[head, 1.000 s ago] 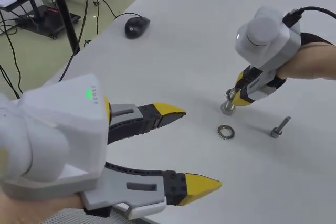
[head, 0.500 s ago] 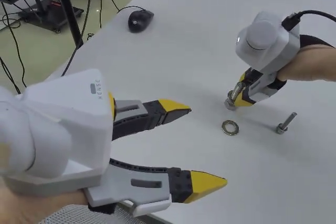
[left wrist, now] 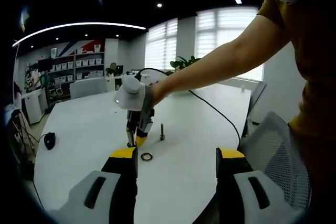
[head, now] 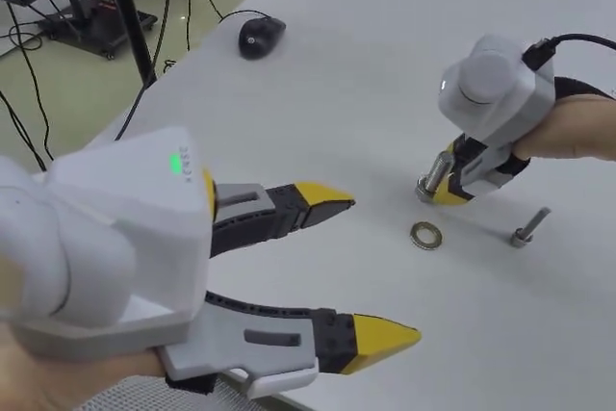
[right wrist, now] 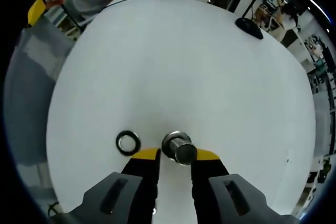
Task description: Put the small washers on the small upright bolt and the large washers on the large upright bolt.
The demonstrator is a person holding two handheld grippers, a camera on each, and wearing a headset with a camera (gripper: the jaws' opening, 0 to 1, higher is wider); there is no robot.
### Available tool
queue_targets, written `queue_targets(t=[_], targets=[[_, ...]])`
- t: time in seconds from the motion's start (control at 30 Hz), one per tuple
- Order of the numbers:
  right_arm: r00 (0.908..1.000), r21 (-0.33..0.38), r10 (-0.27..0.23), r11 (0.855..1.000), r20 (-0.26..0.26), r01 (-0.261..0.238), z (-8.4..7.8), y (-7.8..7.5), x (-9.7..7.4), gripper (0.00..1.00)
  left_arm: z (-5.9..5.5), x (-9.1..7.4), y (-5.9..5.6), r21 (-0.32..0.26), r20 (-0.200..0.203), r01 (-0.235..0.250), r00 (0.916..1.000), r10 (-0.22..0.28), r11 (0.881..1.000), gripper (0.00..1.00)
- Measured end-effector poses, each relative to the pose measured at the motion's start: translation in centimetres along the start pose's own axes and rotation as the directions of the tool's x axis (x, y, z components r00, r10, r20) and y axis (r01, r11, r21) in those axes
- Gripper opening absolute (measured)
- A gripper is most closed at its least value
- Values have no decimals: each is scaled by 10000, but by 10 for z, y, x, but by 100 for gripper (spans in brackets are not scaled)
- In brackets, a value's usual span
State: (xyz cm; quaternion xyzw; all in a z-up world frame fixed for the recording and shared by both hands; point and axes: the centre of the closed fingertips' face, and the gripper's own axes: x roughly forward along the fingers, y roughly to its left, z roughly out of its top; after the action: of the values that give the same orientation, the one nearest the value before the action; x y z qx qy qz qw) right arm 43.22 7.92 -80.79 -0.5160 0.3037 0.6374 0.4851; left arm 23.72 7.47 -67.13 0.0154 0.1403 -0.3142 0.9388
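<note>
- The left claw is close to the camera in the head view, over the near part of the white desk. Its two yellow tips are wide apart, with nothing between them.
- In the left gripper view, the left claw points across the desk at the other things. It is well away from them.
- The right claw is farther off, and its tips point down at the desk. A hand holds it.
- The right claw is clamped on the big bolt. The bolt leans a bit. Its low end is down at the desk top, but I cannot tell if it touches.
- In the right gripper view, the big bolt sits tight between the two yellow tips of the right claw.
- One washer lies flat on the desk. It is near the big bolt but does not touch it.
- In the right gripper view, the washer is just beside one yellow tip.
- The small bolt stands on its head on the desk, apart from the washer and the right claw.
- In the left gripper view, the washer is nearest, and the small bolt stands behind it. The right claw is beside them.
- A black mouse sits by the far edge of the desk, well away from the bolts.
</note>
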Motion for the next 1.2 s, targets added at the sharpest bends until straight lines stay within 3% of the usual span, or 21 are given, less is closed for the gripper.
queue_targets(t=[0.27,0.57,0.73,0.9,1.2], targets=[[9996,142,-250,9996,142,248,-9,4,-18,23,2,-2,-4,148,-81,-28,10000,30,9999,59],[9993,289,-218,9994,290,210,-14,32,-25,23,10,-7,-13,402,6,-61,10000,61,9992,60],[9993,261,-43,9997,375,33,-10,52,-22,22,11,-12,-15,545,-26,-125,9999,126,9984,60],[9989,97,103,9999,465,-108,-5,61,-15,22,13,-16,-15,579,56,-270,9996,268,9980,60],[9981,95,268,9996,557,-274,4,60,0,23,13,-24,-12,549,88,-522,9986,518,9971,60]])
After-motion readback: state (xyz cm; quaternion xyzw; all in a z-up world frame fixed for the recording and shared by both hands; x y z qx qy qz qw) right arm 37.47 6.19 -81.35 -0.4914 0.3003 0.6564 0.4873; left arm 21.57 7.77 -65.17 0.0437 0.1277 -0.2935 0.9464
